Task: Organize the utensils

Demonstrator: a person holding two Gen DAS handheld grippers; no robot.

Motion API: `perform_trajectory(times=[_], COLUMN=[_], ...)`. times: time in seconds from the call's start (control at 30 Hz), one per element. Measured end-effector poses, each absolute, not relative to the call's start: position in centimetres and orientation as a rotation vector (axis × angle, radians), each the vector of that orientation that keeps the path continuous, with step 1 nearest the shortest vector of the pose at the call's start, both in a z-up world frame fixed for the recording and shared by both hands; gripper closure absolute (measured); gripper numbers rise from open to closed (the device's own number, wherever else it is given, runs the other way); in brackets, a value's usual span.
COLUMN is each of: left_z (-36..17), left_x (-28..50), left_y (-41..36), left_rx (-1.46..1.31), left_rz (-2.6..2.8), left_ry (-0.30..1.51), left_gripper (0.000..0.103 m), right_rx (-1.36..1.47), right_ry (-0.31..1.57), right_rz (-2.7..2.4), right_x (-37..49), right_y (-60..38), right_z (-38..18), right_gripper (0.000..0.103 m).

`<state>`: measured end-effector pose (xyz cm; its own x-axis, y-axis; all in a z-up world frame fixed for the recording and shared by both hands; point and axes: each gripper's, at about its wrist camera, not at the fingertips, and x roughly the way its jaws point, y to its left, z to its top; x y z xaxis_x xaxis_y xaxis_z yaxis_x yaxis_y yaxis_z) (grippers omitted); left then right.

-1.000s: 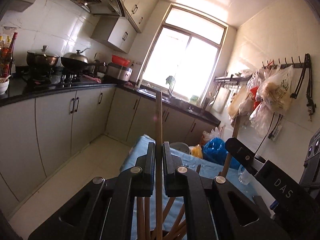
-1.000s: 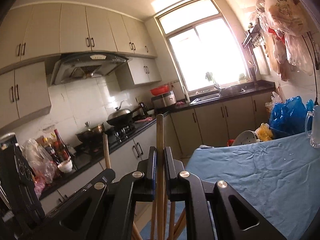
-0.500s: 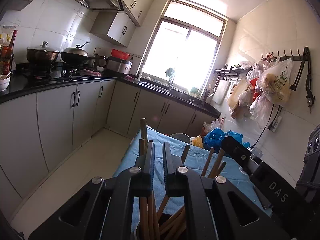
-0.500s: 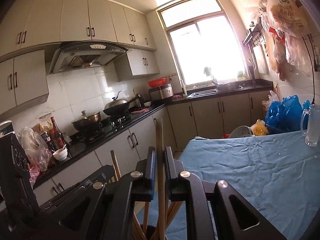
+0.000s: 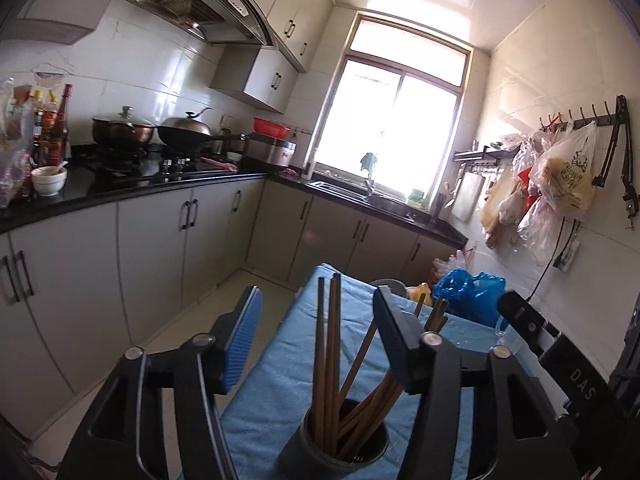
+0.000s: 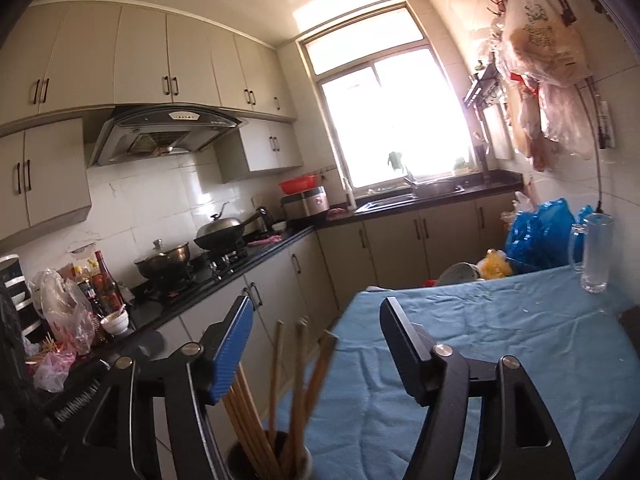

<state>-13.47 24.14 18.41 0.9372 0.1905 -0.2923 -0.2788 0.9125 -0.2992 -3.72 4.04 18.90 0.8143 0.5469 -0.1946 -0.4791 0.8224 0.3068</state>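
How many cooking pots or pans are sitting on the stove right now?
2. A lidded pot on the left burner and a lidded wok on the burner beside it, nearer the window. The right wrist view shows the same two; none seems hidden.

Chopsticks between the left gripper pads: brown wood, matt, smooth. Holder below them: dark grey, dull satin, material unclear. Gripper bodies: black matt plastic with bright metal screw heads; finger pads blue, finely ribbed. Bench ahead of the right gripper: light blue cloth, soft, matt, creased. Mug far right of it: clear glass, glossy. Pots to its left: shiny metal. Bags beyond: glossy blue plastic
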Motion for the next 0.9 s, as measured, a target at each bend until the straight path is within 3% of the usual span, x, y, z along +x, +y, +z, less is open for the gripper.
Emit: perform_trajectory(times=[0.2,0.37,0.47,0.9], left_z=[18.2,18.0,18.3,19.5], left_x=[-15.3,-16.7,-17.5,-19.1], left_y=[22.3,19.9,18.2,12.6], left_rx=[-0.296,-0.279,-0.235,-0.072], left_rz=[0.309,0.343,0.391,0.48], left_ry=[0.284,0.288,0.26,0.257], left_gripper=[0.029,0.008,0.003,0.0], right_rx=[0.228,0.226,0.227,0.283], right_ry=[0.321,0.384,0.409,0.487], right_rz=[0.494,0.458,0.431,0.327], right_x=[-5.3,-6.2,-6.7,-9.1], right_y=[1.6,-0.4,-1.7,-8.0], right_z=[17.2,15.4,14.5,11.5], right_gripper=[0.025,0.024,0.023,0.02])
